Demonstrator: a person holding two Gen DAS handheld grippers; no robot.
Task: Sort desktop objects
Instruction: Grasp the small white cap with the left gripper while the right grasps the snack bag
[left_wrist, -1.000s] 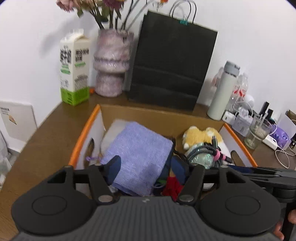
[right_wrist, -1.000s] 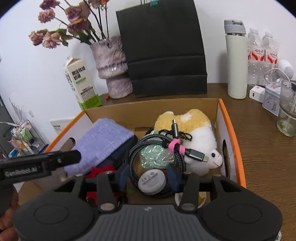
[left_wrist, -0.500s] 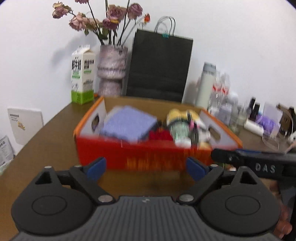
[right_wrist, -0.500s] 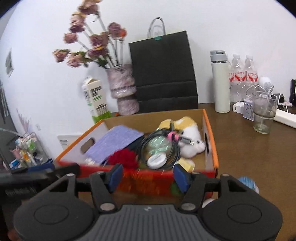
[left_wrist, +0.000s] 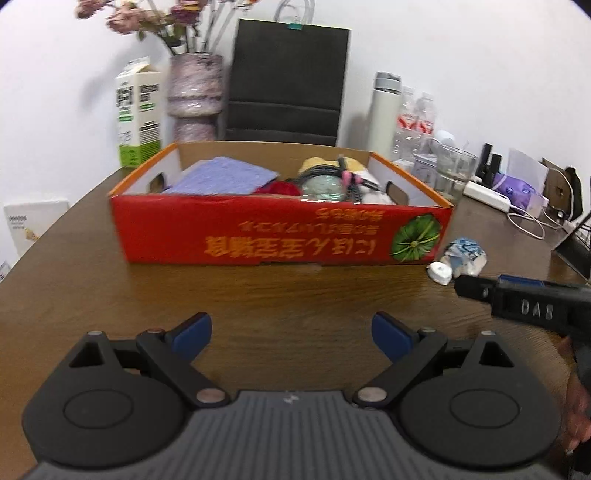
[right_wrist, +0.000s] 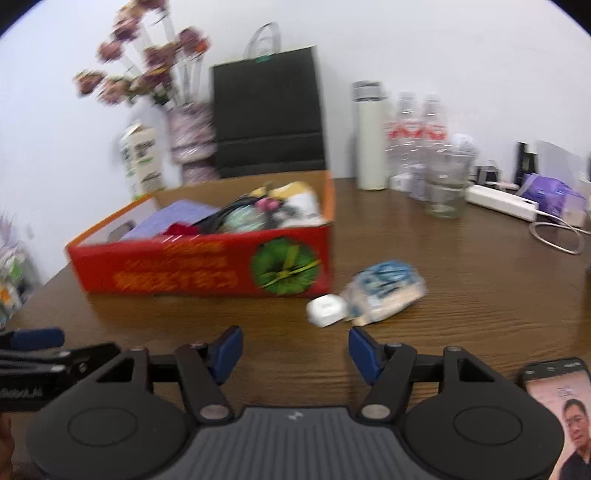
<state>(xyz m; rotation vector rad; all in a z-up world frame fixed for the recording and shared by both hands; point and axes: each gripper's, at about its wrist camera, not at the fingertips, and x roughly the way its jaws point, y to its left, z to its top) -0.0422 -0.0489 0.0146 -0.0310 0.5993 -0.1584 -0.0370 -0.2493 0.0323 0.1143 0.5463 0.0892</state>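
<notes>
A red cardboard box (left_wrist: 280, 236) (right_wrist: 207, 266) stands on the brown table. It holds a purple cloth (left_wrist: 225, 179), a coiled cable (left_wrist: 332, 177), a plush toy and red stuff. A small white case (right_wrist: 327, 309) (left_wrist: 439, 272) and a blue-white packet (right_wrist: 386, 290) (left_wrist: 465, 254) lie on the table right of the box. My left gripper (left_wrist: 291, 334) is open and empty, in front of the box. My right gripper (right_wrist: 295, 352) is open and empty, just short of the white case.
Behind the box stand a milk carton (left_wrist: 139, 114), a flower vase (left_wrist: 194, 96), a black paper bag (left_wrist: 288, 79), a white flask (right_wrist: 369, 136), water bottles and a glass (right_wrist: 445, 184). A power strip (right_wrist: 498, 201) and cables lie right. A phone (right_wrist: 561, 413) lies near right.
Both grippers have pulled back out of the box and now sit low over the table in front of it. The right gripper has swung right toward the white case and packet.
</notes>
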